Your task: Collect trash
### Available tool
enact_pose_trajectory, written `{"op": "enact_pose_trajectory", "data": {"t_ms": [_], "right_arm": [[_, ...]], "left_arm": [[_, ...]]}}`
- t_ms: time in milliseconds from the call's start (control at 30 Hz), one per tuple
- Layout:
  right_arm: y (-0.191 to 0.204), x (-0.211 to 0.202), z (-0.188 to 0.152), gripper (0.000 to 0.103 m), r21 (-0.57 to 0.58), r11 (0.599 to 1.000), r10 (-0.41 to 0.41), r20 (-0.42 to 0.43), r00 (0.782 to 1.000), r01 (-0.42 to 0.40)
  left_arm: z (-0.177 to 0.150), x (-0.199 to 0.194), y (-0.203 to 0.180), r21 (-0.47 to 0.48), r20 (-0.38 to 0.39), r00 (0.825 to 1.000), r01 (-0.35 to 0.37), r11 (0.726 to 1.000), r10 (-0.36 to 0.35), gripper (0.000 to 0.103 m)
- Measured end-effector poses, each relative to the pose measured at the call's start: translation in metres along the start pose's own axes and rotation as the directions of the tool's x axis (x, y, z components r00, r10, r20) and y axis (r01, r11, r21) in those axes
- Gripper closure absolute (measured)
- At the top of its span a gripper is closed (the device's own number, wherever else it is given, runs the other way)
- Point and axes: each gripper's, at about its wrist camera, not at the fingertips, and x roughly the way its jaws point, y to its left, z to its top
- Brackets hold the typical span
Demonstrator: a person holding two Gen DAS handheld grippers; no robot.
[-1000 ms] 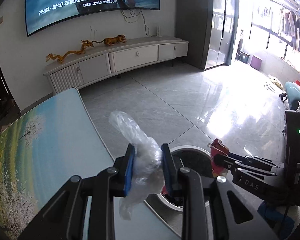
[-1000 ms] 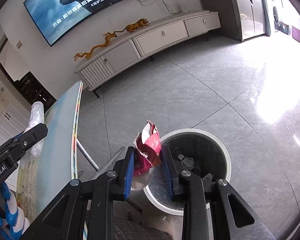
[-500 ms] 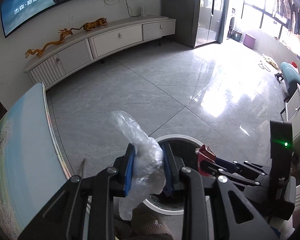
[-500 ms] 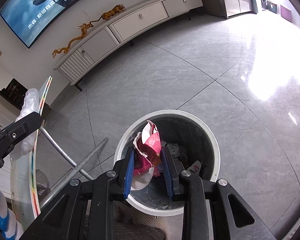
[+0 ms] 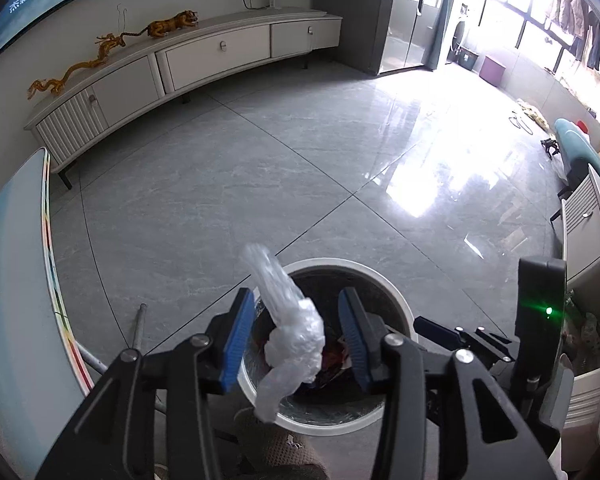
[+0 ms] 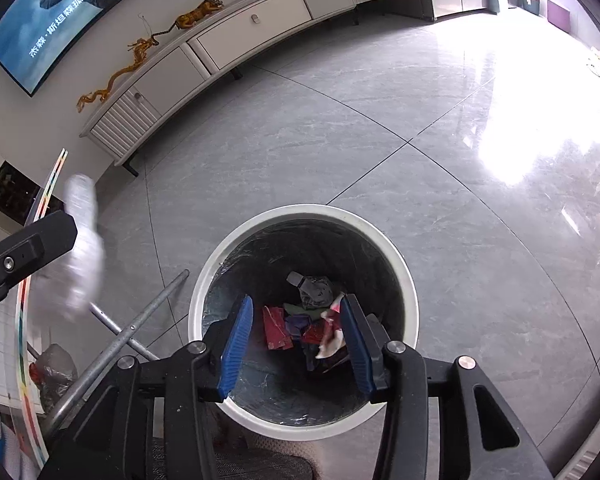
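Left wrist view, from the left edge: the tabletop (image 5: 8, 280) curves down the side with its striped rim, and a metal leg (image 5: 138, 326) slants below it to the grey floor (image 5: 260, 184). My left jaws (image 5: 296, 338) are opening, blue pads apart, and the crumpled clear bag (image 5: 290, 332) sits between them, its upper end close by the left pad (image 5: 238, 340) and clear of the right one. I cannot tell whether it still touches the left pad. Behind the bag is the white-rimmed bin (image 5: 396, 304), directly under my jaws. Further right, my right gripper (image 5: 460, 338) reaches in low, with a green light on the black block above it.

Right wrist view, again from the left: my left gripper's black finger (image 6: 32, 248) pokes in at the edge with the clear bag (image 6: 80, 248) blurred beside it, near the tabletop's rim (image 6: 40, 220). Metal legs (image 6: 140, 316) cross below. In the middle, my right jaws (image 6: 296, 340) are opening over the bin (image 6: 204, 280), nothing pressed between the pads. A red and white wrapper (image 6: 330, 334) lies just beside the right pad (image 6: 356, 344); whether it touches I cannot tell. Red, purple and grey scraps (image 6: 296, 316) lie in the bin's dark liner. Shiny floor (image 6: 460, 160) fills the right.
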Motion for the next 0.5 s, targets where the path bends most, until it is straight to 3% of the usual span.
{"op": "enact_pose_trajectory", "data": {"t_ms": [267, 500], "right_arm": [[0.003, -0.009, 0.000, 0.055, 0.004, 1.000, -0.009, 0.014, 1.000, 0.008], [0.024, -0.029, -0.002, 0.051, -0.034, 0.999, -0.001, 0.048, 0.999, 0.003]], "left_arm": [[-0.003, -0.022, 0.004, -0.005, 0.048, 0.998, -0.030, 1.000, 0.030, 0.046], [-0.014, -0.061, 0.025, -0.027, 0.126, 0.985, -0.116, 0.993, 0.118, 0.044]]}}
